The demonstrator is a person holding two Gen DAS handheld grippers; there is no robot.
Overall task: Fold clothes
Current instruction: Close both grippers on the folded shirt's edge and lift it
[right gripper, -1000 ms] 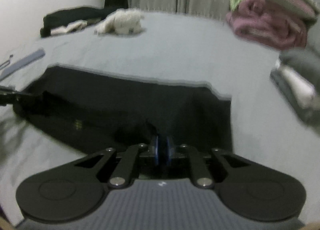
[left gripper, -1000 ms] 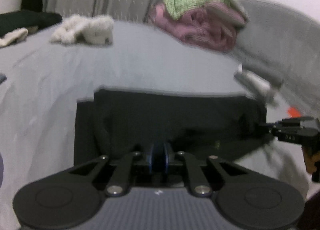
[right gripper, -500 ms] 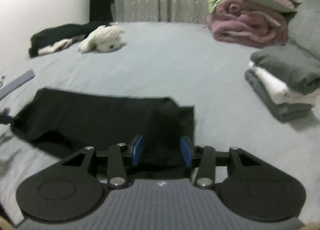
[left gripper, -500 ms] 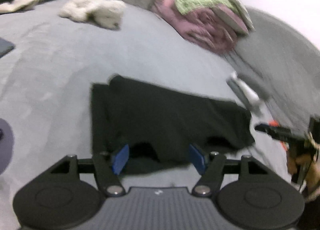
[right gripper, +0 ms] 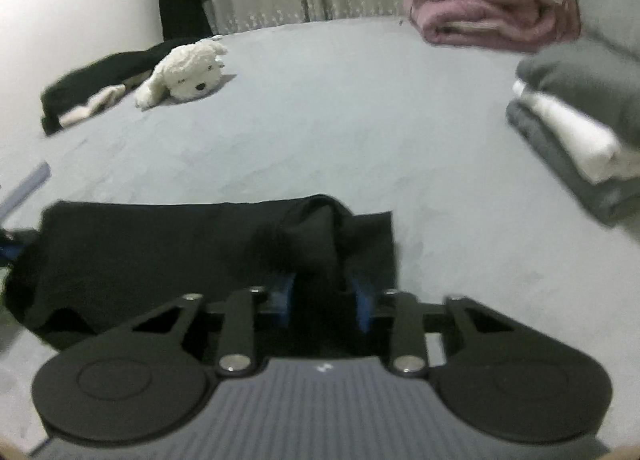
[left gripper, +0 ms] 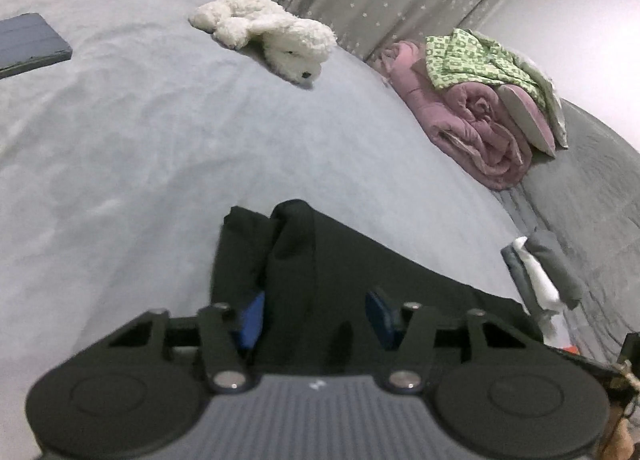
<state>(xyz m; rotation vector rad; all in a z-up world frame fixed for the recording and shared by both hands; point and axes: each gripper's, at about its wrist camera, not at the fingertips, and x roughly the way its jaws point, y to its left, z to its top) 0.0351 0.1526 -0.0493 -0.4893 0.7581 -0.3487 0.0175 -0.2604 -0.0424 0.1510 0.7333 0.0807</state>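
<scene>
Black folded cloth garment [left gripper: 360,280] bunches between both our closing grippers [left gripper: 316,318] [right gripper: 322,294], open grey bedsheet [right gripper: 340,119] beyond its edges

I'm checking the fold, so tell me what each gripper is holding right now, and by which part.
Both are closing on the black garment: the left gripper around a raised fold near its left end, the right gripper around a bunched fold near its right end.
</scene>
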